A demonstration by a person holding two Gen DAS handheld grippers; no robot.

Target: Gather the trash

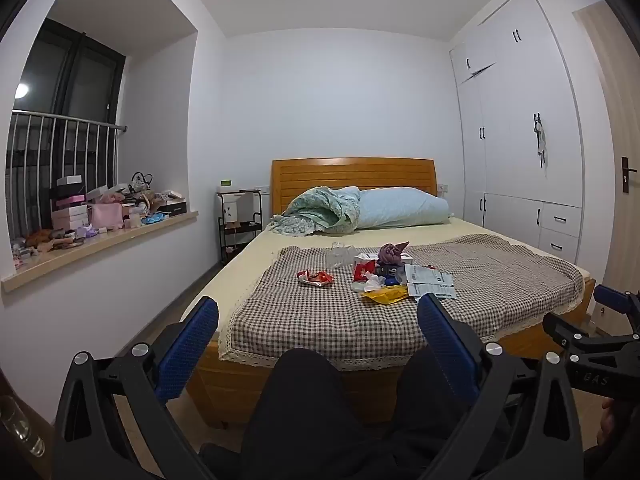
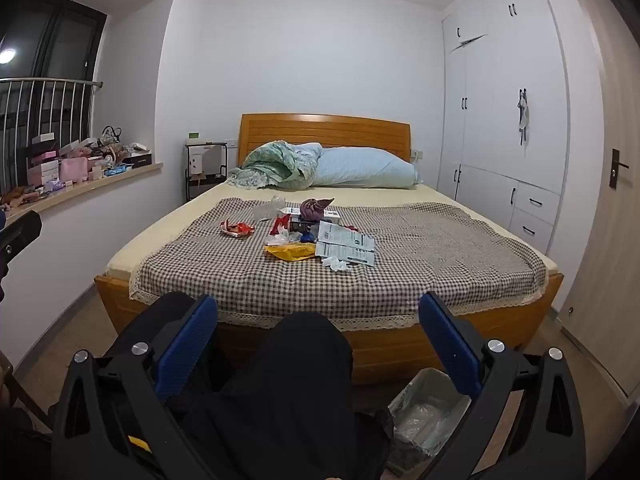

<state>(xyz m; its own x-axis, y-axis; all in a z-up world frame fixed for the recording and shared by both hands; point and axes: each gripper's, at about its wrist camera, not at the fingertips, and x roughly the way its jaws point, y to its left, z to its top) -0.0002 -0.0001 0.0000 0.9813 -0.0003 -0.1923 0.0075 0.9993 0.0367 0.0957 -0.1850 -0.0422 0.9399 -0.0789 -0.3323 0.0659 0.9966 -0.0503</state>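
Trash lies in a heap mid-bed on the checked cover [image 2: 440,248]: a red wrapper [image 2: 237,229], a yellow wrapper [image 2: 290,250], a printed paper sheet [image 2: 346,242], a white tissue [image 2: 336,264], clear plastic [image 2: 268,210] and a purple crumpled piece [image 2: 314,208]. The left wrist view shows the same red wrapper [image 1: 315,278], yellow wrapper [image 1: 386,294] and paper sheet [image 1: 430,284]. My left gripper [image 1: 318,300] and right gripper [image 2: 318,300] are both open and hold nothing, well short of the bed's foot. A lined bin [image 2: 428,412] stands on the floor under the right gripper.
A person's dark-trousered knees [image 2: 296,380] fill the space below both grippers. A pillow [image 2: 364,170] and bunched quilt [image 2: 280,164] lie at the headboard. A cluttered windowsill [image 1: 100,216] and bedside rack [image 1: 240,220] are left; a white wardrobe [image 2: 500,120] and door [image 2: 616,168] right.
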